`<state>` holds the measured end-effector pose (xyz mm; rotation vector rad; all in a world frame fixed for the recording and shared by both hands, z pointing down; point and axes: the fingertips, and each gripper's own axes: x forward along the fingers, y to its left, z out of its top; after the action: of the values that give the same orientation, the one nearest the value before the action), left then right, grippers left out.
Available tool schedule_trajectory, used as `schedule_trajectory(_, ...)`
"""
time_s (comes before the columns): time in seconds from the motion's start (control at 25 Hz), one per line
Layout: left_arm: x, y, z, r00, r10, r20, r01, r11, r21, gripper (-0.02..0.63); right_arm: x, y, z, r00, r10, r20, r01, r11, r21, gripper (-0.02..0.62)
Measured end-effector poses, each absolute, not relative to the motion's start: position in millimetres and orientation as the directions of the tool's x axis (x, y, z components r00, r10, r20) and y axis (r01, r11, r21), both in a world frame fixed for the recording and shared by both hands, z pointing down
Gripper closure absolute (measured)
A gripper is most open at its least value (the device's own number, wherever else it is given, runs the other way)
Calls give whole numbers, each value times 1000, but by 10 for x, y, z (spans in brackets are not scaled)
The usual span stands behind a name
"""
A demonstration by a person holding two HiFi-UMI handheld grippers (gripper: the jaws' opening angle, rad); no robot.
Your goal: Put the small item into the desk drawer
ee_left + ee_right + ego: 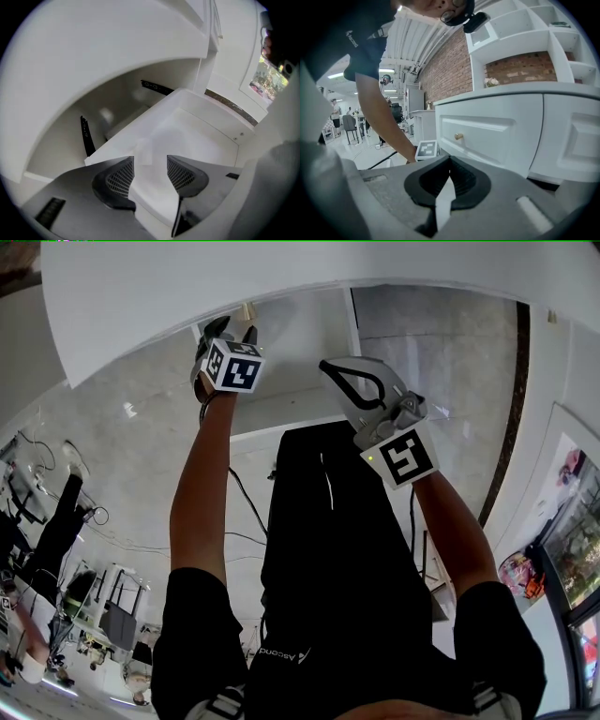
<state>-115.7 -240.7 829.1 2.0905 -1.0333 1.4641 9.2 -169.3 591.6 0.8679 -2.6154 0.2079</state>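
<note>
The white desk drawer (197, 136) stands pulled out under the desk top, its inside bare and its black slide rails (157, 86) showing. Its front panel carries a small brass knob (459, 136), also seen in the head view (247, 310). My left gripper (230, 362) is open, its jaws astride the drawer's near top edge (149, 171). My right gripper (330, 369) hangs apart, to the right of the drawer and nearer the person. It is shut on a small thin white item (444, 199), of which only a sliver shows between the pads.
The white desk top (281, 277) overhangs the drawer. A second white panel (576, 136) sits beside the drawer front, with white shelves (520, 28) and a brick wall above. Black cables (246, 507) lie on the pale floor. People and chairs (347, 124) stand far off.
</note>
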Motion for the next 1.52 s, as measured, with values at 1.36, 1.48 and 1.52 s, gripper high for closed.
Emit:
schedule_trajectory(1.36,-825,-1636,2629,545,-805,235,-830,-558,13,479,-198,-1442,2480,-752,-656,69,-656,754,15,594)
schedule_trajectory(1.48,-734,-1556,2246,560,-809,179,-823,-568,7,496,-155,-1392,2163,-754,-657,26,-657,754,9,594)
schedule_trajectory(1.52,-694,-1521,2140,563,-810,162,-821,-571,-2,502,-123,-1361,2076,-754,-657,13,-657,754,5,594)
